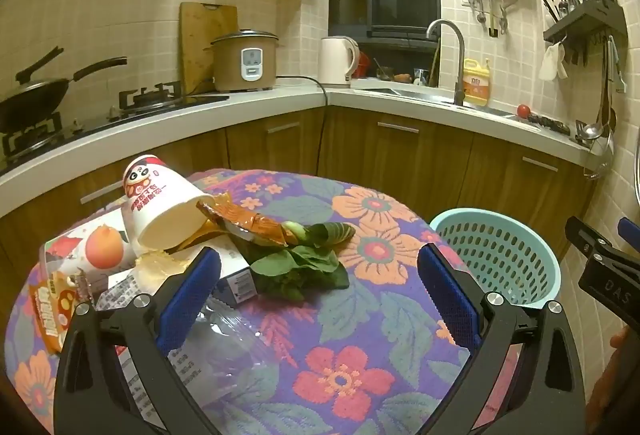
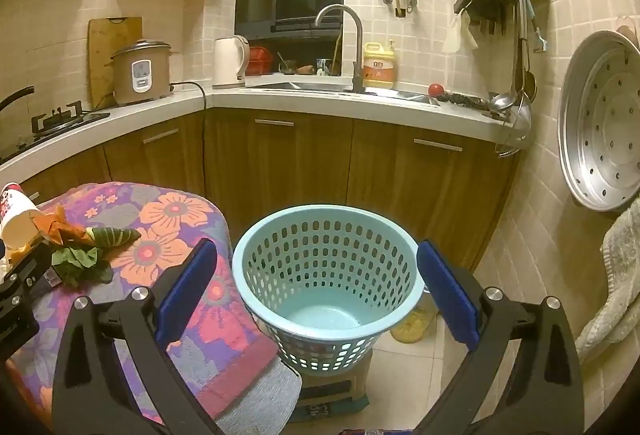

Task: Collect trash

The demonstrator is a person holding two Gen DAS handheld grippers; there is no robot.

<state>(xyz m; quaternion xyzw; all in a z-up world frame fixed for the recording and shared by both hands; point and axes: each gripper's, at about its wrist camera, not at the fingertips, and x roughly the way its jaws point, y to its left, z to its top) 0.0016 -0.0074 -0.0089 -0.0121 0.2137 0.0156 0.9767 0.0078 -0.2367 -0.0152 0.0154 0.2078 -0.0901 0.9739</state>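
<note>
Trash piled at the tabletop's far-left edge, both grippers spread wide and empty.

Left wrist: one tipped paper cup [image 1: 166,205], one orange wrapper [image 1: 248,223], leafy greens [image 1: 300,263] ahead of the left gripper [image 1: 318,299]; packets at left are partly hidden.
Right wrist: one blue basket [image 2: 328,275] sits off the tabletop's right edge, between the right gripper's [image 2: 316,295] fingers.

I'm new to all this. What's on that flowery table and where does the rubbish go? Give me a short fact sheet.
Setting: home kitchen
Table: floral cloth
Trash on table: tipped paper cup, orange wrapper, leafy greens, clear plastic packaging
Bin: turquoise basket, empty, beside the table on a low stool
Left gripper: open, above the table, holding nothing
Right gripper: open, facing the basket, holding nothing
</note>
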